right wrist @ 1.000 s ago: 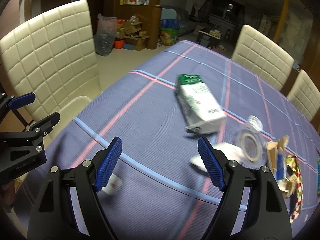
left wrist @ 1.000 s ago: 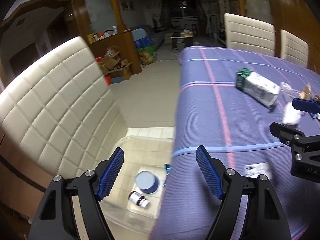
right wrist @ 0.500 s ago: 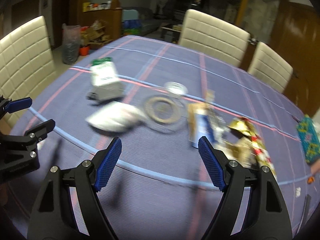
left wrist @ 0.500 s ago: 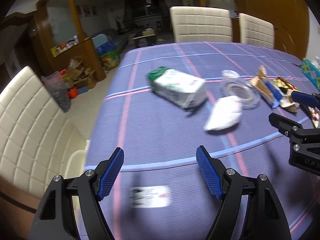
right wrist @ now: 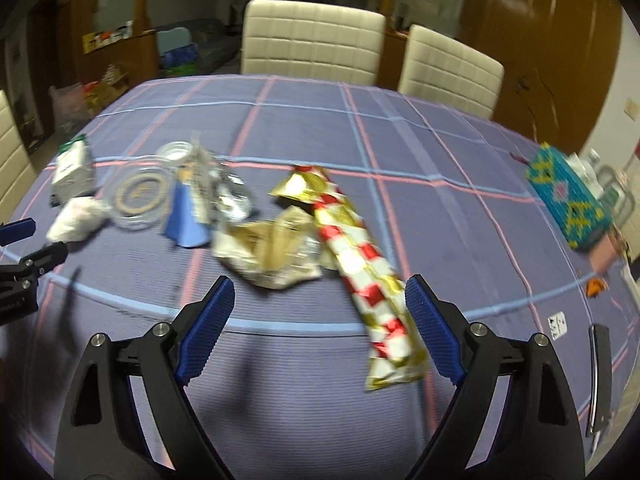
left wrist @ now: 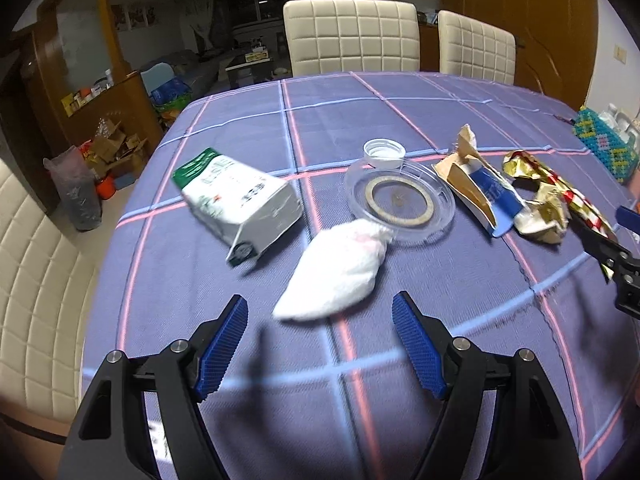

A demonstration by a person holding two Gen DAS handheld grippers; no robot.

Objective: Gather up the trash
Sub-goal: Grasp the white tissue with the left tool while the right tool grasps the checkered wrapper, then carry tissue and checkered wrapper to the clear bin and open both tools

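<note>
Two handheld grippers are hovering over a purple checked tablecloth (left wrist: 420, 128) strewn with trash. The left gripper (left wrist: 320, 344), low in the centre of its own view, is standing with its blue pads apart and nothing between them; a crumpled white tissue (left wrist: 340, 272) is lying just above and between the pad tips. Up and to the left of the tissue, a green-and-white carton (left wrist: 236, 200) is lying on its side. A clear plastic lid (left wrist: 400, 204) is sitting right of the carton, its lower left edge touching the tissue, with a small clear cap (left wrist: 384, 150) at its top edge. Further right, a torn blue-and-tan wrapper (left wrist: 480, 188) is lying beside crumpled gold foil (left wrist: 540, 208).

The right gripper (right wrist: 320, 320) has just been widening its jaws and is grasping nothing. A long red, white and gold checked wrapper (right wrist: 360, 264) is running diagonally down the middle of the right wrist view, its lower end lying just inside the right pad. A beaded teal box (right wrist: 568, 196) is sitting at the right edge, and two cream chairs (right wrist: 312, 44) are standing beyond the table.
</note>
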